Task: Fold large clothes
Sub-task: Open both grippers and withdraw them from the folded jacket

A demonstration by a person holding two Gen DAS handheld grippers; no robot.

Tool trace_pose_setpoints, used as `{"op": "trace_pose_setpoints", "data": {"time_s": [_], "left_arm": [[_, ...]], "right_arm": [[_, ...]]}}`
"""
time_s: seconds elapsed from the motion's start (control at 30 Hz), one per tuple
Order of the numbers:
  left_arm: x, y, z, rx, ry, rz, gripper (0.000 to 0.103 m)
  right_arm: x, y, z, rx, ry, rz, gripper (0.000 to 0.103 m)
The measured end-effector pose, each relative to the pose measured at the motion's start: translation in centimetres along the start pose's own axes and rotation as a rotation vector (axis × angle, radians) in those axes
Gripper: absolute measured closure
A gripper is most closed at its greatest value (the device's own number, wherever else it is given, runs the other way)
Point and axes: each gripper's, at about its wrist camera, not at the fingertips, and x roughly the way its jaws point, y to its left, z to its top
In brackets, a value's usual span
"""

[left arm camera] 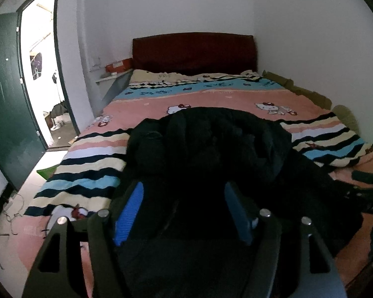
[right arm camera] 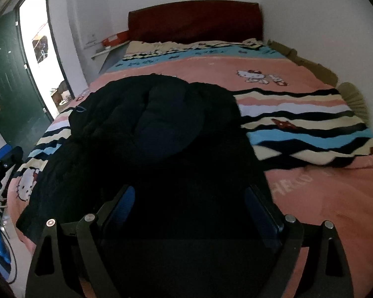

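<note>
A bulky black padded jacket [left arm camera: 211, 136] lies heaped on the bed's pink cartoon-cat blanket [left arm camera: 136, 109]. In the right wrist view the jacket [right arm camera: 156, 114] spreads from mid-bed down to the near edge. My left gripper [left arm camera: 182, 206] hovers over the jacket's near part, its blue pads [left arm camera: 129, 211] wide apart with dark cloth below and between them. My right gripper [right arm camera: 189, 198] is also over the jacket's near hem, jaws wide apart. I see neither pair of pads pressing on the cloth, though it is very dark there.
A dark red headboard [left arm camera: 194, 49] stands against the far white wall. The open green door [left arm camera: 7, 99] and a bright doorway are on the left. An orange box [left arm camera: 119, 65] rests on a ledge beside the bed. Thin cords [left arm camera: 12, 213] lie on the floor at left.
</note>
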Motion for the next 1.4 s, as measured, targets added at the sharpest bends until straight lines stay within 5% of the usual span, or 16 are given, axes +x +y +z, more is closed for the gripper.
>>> {"op": "trace_pose_setpoints", "data": {"time_s": [0.6, 1.4], "left_arm": [[-3.9, 0.5, -1.8, 0.043, -0.006, 0.094, 0.035], [-7.5, 3.4, -3.5, 0.022, -0.017, 0.198, 0.035]], "right_arm": [[-4.0, -3.8, -3.1, 0.024, -0.013, -0.057, 0.001], [-6.5, -6.4, -4.9, 0.056, -0.03, -0.094, 0.001]]}}
